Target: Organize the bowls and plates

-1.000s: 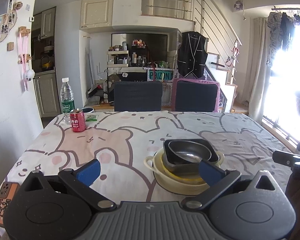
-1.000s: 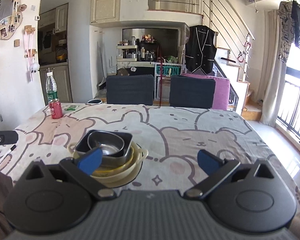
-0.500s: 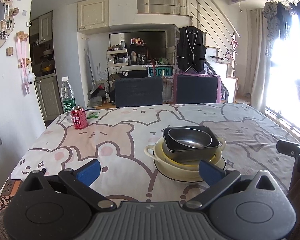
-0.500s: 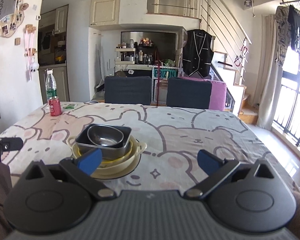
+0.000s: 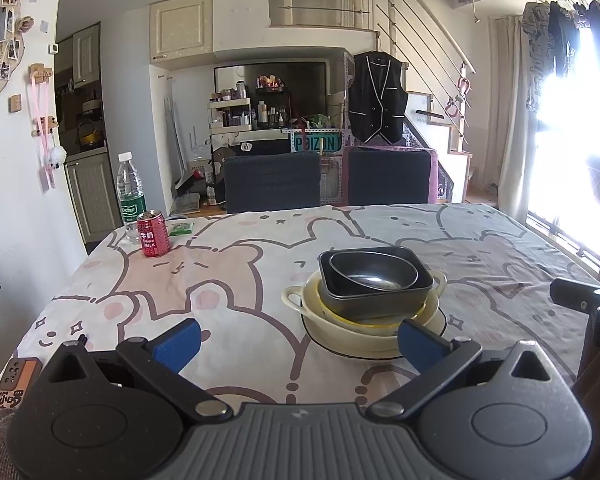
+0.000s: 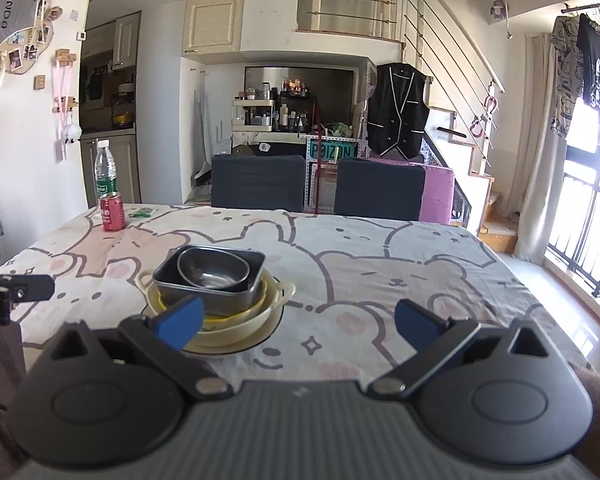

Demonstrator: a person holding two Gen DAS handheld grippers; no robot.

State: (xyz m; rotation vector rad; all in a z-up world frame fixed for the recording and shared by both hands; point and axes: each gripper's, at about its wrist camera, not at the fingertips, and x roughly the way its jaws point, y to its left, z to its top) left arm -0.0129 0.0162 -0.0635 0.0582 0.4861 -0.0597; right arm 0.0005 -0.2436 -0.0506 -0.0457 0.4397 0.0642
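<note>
Bare tablecloth [image 5: 236, 280] stretches from the near edge at 6 o'clock to the chairs at 12, and the stack of bowls [image 5: 372, 292] sits mid-table, at 1 o'clock ahead of the wide-open, empty left gripper [image 5: 298, 340] and 11 o'clock of the wide-open, empty right gripper [image 6: 298, 322].

Surface: table under pale bear-print cloth [image 5: 260, 280].
Centre-right of left wrist frame: black-rimmed plate [image 5: 442, 322] bearing stacked dishes.
Upper left: red milk can [image 5: 152, 233], clear plastic water bottle [image 5: 131, 196], small green packet [image 5: 179, 228].
</note>
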